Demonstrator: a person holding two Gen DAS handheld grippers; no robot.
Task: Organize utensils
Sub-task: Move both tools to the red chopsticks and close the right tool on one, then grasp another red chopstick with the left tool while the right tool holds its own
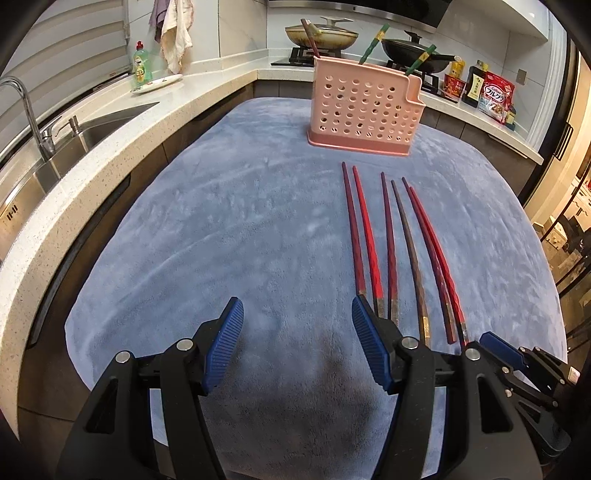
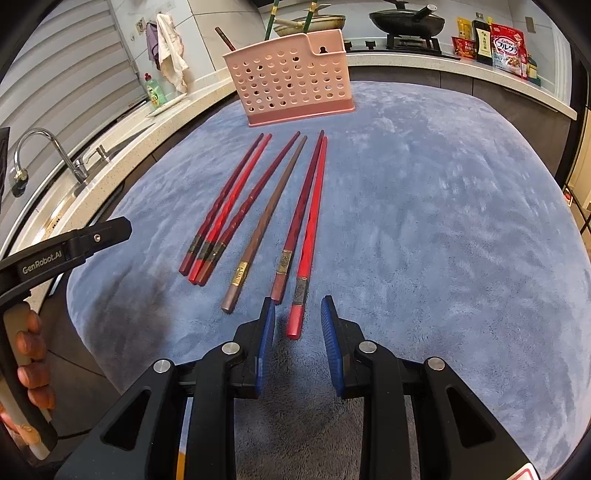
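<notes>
On the blue plush worktop (image 2: 424,206), six red and brown lacquered chopsticks (image 2: 258,218) lie loose at 12 o'clock; the pink perforated plastic holder (image 2: 291,81) beyond holds a few. My right gripper (image 2: 297,325) brackets one end unclamped; my left gripper (image 1: 297,317) gapes empty. Only the right view shows my hand (image 2: 31,354).

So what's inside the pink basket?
Three chopsticks stick out the top of the pink basket: one dark brown, two green. Their lower ends are mostly hidden by the holey wall.
</notes>
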